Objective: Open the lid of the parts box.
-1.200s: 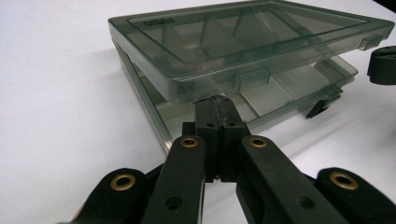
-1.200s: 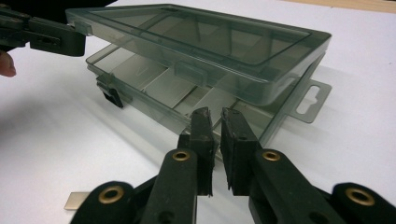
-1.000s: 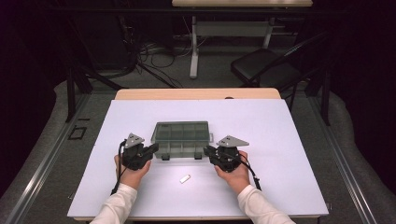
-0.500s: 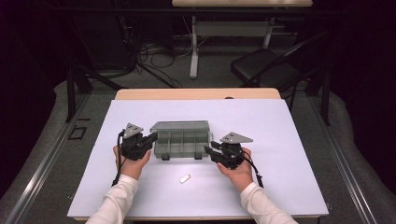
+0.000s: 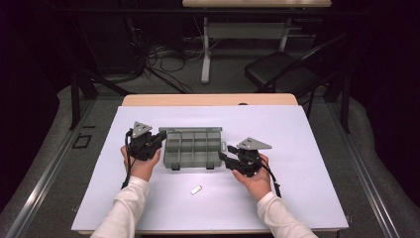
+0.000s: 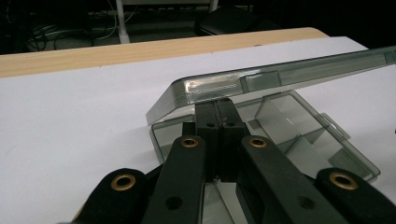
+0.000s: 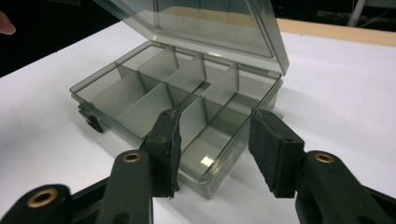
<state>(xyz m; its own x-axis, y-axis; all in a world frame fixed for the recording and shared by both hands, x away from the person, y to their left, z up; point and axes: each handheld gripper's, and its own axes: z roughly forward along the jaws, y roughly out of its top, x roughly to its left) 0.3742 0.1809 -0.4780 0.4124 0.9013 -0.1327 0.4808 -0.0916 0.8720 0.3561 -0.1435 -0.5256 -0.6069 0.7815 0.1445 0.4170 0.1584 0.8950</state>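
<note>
Left claw (image 6: 217,112), jaws together, is wedged under the hinged clear smoky-plastic lid (image 6: 280,77) of the compartmented organizer box (image 5: 193,148) at table (image 5: 307,163) centre, right claw (image 7: 212,140) just spread off the box corner; lid could be dropped if slipped.

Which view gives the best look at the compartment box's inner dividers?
The right gripper view: the compartment box sits close, lid raised, dividers plain. The left gripper view shows a few past its shut jaws, under the lid's edge. The high view shows the grid small.

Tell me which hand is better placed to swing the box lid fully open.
Probably left: its tongs are shut under the raised lid. The right tongs have just been opening, empty, by the box corner.
</note>
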